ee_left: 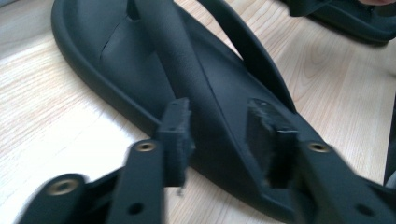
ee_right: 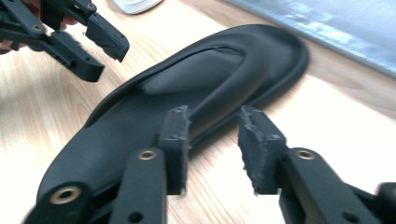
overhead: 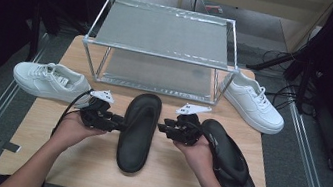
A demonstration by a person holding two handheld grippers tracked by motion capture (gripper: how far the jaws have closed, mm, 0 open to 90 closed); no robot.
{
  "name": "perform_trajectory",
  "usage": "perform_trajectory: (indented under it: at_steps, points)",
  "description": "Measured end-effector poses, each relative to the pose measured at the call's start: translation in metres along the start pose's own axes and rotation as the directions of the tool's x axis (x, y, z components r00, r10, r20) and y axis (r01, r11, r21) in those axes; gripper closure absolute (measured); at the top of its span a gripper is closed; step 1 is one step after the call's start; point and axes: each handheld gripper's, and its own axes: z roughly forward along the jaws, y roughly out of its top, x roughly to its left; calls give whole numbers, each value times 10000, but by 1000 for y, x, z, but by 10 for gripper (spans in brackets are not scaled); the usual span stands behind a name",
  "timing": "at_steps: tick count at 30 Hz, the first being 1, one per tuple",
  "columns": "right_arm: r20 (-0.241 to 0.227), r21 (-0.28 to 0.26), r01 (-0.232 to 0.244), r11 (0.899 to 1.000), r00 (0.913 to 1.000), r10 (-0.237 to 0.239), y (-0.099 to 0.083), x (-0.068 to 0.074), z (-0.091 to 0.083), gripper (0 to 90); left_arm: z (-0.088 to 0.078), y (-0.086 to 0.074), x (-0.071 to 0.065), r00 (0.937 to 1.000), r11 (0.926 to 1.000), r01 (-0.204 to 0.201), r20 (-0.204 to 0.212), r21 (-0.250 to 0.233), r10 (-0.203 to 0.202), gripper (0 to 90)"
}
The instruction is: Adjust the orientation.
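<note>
Metal shelf rack (overhead: 161, 47) stands at the far edge of the bench (overhead: 92, 163), its long side along that edge. One white sneaker (overhead: 50, 80) lies at the bench's left edge, the other white sneaker (overhead: 253, 103) by the far right corner.

Middle sandal (overhead: 138, 132), black, lies flat at the bench's centre, long axis running near edge to far edge, rounded toe toward the rack. A second sandal (overhead: 229, 161) lies toward the near right corner, angled.

Both forearms come in from the near edge, hands turned inward to face each other across the middle sandal. Left gripper (overhead: 116, 123) sits at the sandal's left rim, right gripper (overhead: 163, 127) at its right rim.

Left gripper view: left gripper (ee_left: 224, 135) jaws parted, pads clear of the sandal (ee_left: 140, 70), strap between them; nothing gripped. Wood grain is visible here.

Right gripper view: right gripper (ee_right: 212, 140) jaws released over the sandal's (ee_right: 187, 93) edge, not pressing. The opposite gripper (ee_right: 93, 42) shows beyond, also parted.
</note>
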Motion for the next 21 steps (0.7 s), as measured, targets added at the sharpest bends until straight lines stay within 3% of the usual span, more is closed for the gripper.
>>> perform_trajectory:
  at_steps: [3,6,8,11,16,21]
  points:
    - [229,-74,77,9999,9997,-75,-2,-3,-9,616,3,4,-1,9996,9996,-280,-109,-17,280,456]
    - [363,-149,14,9999,9993,-8,-5,-10,-15,604,6,7,0,9995,9996,-292,-149,53,293,435]
    - [390,-181,-85,9998,9992,92,-7,-13,-17,598,7,8,1,9993,9994,-343,-174,100,345,432]
    - [530,-332,-191,9993,9984,209,-13,-21,-25,591,9,11,3,9994,9992,-332,-127,-228,329,416]
    - [766,-517,-64,9986,9970,103,-19,-24,-35,579,13,16,6,9994,9995,-314,-139,-62,313,404]
    - [924,-608,-229,9979,9953,285,-25,-25,-49,563,17,22,5,9990,9990,-433,-69,-64,432,402]
